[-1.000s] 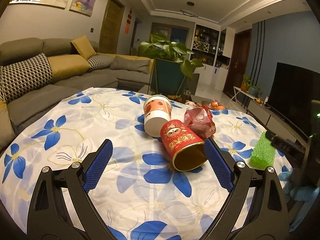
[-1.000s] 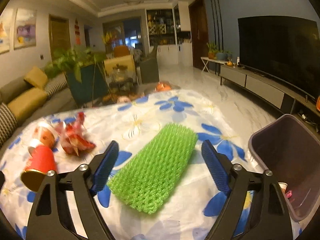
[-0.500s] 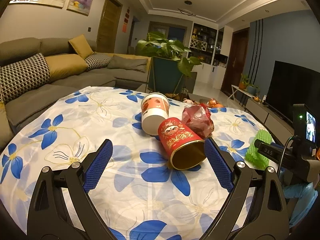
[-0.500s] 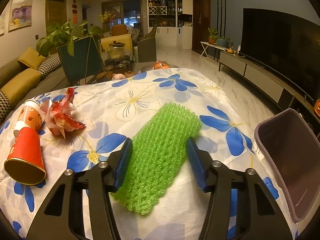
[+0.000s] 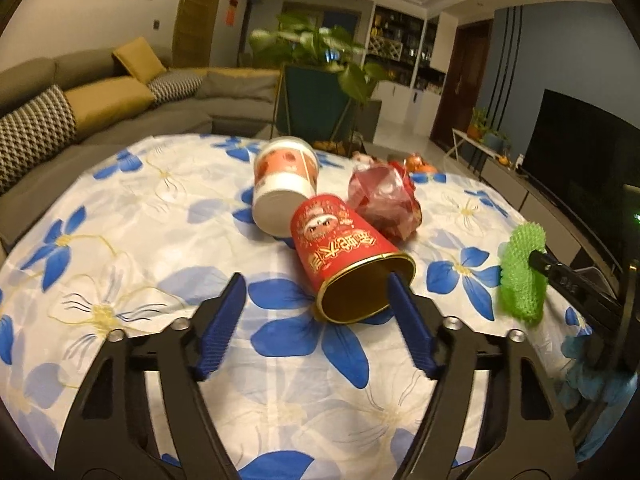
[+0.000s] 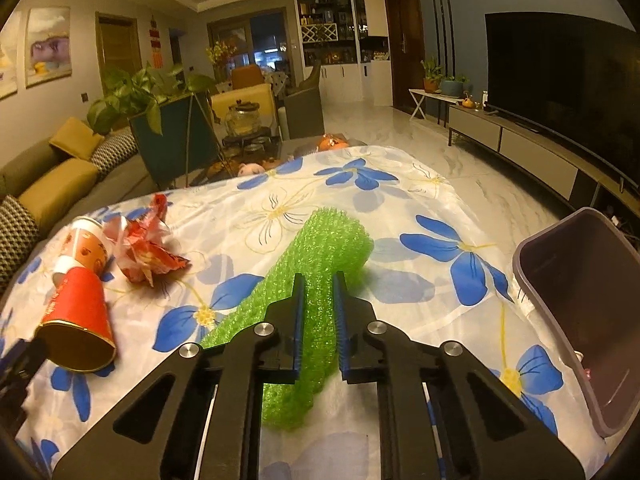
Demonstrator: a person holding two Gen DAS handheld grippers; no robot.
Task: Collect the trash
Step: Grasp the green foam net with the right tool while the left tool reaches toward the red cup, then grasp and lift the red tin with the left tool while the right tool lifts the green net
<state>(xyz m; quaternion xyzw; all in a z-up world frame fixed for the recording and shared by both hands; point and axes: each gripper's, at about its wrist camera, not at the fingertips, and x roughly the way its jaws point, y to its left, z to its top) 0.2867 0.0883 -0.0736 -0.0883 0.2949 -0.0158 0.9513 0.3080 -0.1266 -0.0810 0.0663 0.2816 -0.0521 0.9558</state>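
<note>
- Right wrist view: R gripper [image 6: 318, 312] clamped on green foam net [image 6: 320, 252]; blue pads [image 6: 298, 320] squeeze it near its middle, net pinched narrow between them.
- Net's far end fans out wide past the fingertips, near end droops below the jaws toward the cloth. Cannot tell if it is fully off the table.
- Bin [image 6: 580, 320], dark purple, open top, sits at the table's right edge, just beside the cloth; small scraps visible low inside.
- Tablecloth [image 6: 400, 208]: white w/ blue flowers, covers whole table.
- Left of net, well apart: red cup [image 6: 78, 320] on its side, gold mouth toward camera; white cup [image 6: 82, 246] behind it, touching; crumpled red wrapper [image 6: 144, 252] just beside both.
- Left wrist view: L gripper [image 5: 314, 312] jaws apart, holding nothing; hovers over cloth [image 5: 140, 240].
- Red cup [image 5: 348, 256] lies directly ahead, its open mouth near the right-hand pad [image 5: 408, 320], which overlaps the rim in view; contact not clear.
- White cup [image 5: 284, 184] also on its side, base toward camera, touching red cup's closed end.
- Wrapper [image 5: 384, 200] right of white cup, behind red cup, up against it.
- Net [image 5: 522, 272] seen at far right in the R gripper's black finger, bunched.
- Bkgd: sofa [image 5: 100, 92], plant [image 5: 320, 48], TV [image 5: 588, 148].
</note>
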